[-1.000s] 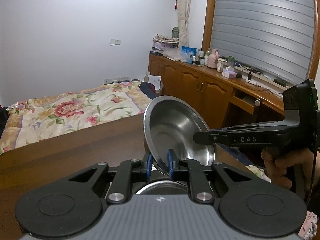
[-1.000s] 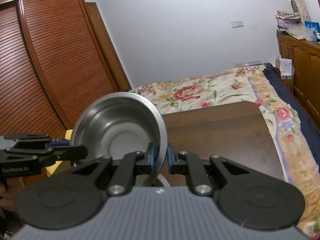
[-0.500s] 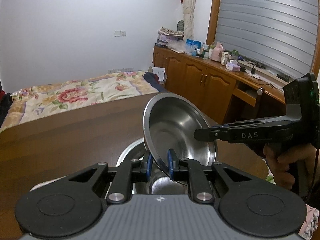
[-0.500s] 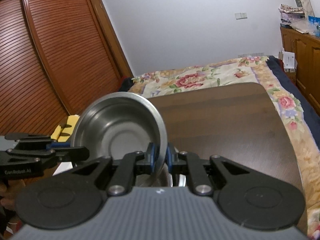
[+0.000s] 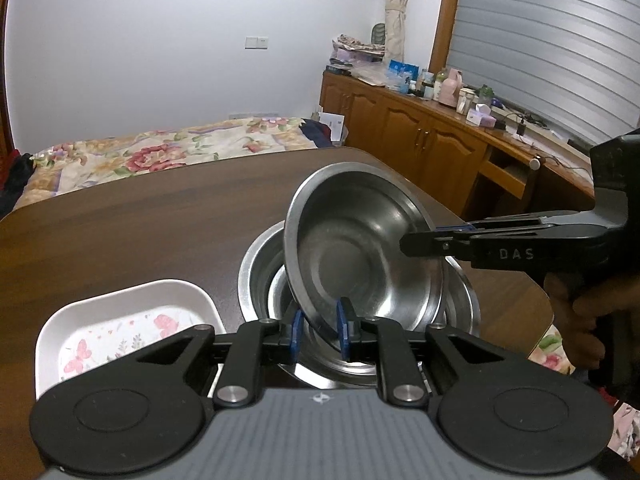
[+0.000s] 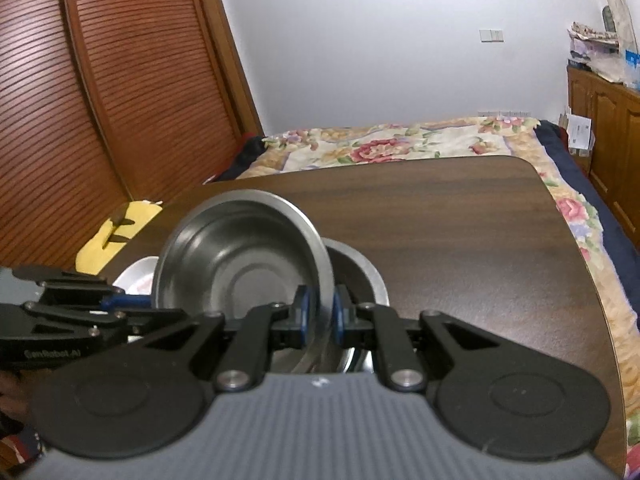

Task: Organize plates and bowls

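Left wrist view: my left tool [image 5: 319, 330] pinches the near rim of the steel bowl [image 5: 362, 260], frame centre, tilted above the nested steel bowls [image 5: 256, 268] on the table [image 5: 160, 224]. My right tool [image 5: 434, 236] enters from the right, pinching the far rim. White butterfly tray [image 5: 120, 320] at lower left.

Right wrist view: my right tool [image 6: 319, 314] is clamped on the bowl's rim; the left tool [image 6: 128, 300] grips at lower left.

Risk, as I judge it: thin slick rim, so uneven release could let the bowl slip and clatter.

Versus a second ago: the stack and tray have come into view below; the bowl is lower.
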Motion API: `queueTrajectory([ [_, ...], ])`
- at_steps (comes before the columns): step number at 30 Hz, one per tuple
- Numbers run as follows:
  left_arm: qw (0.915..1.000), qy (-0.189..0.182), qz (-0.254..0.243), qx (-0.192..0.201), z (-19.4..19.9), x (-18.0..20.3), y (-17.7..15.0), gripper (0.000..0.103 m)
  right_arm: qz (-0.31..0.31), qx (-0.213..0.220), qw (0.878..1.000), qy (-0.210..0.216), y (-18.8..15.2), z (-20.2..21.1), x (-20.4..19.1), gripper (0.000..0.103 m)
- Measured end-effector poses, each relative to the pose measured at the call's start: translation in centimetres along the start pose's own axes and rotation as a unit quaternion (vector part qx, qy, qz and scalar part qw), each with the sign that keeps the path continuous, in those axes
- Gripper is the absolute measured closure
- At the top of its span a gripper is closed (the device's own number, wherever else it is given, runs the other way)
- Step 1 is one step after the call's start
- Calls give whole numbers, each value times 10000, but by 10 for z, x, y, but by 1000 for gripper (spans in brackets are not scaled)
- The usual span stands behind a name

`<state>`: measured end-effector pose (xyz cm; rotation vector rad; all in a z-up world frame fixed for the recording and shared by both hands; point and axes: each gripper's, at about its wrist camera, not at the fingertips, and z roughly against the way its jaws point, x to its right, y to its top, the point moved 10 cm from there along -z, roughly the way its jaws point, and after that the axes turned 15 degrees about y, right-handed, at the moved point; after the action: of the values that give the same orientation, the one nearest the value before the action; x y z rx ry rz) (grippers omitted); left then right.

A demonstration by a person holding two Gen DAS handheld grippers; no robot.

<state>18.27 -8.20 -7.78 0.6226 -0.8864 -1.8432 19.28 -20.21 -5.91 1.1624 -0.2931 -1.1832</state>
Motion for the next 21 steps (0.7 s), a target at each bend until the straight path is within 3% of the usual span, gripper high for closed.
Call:
queueTrajectory([
  [8,9997,182,-190,2,-7,3,-6,83,51,167,9997,-191,-5,-2,7,91],
  [21,9989,424,-209,41,-13,-6,-8,84,523,-89,9978,-393,-8,-10,2,91],
])
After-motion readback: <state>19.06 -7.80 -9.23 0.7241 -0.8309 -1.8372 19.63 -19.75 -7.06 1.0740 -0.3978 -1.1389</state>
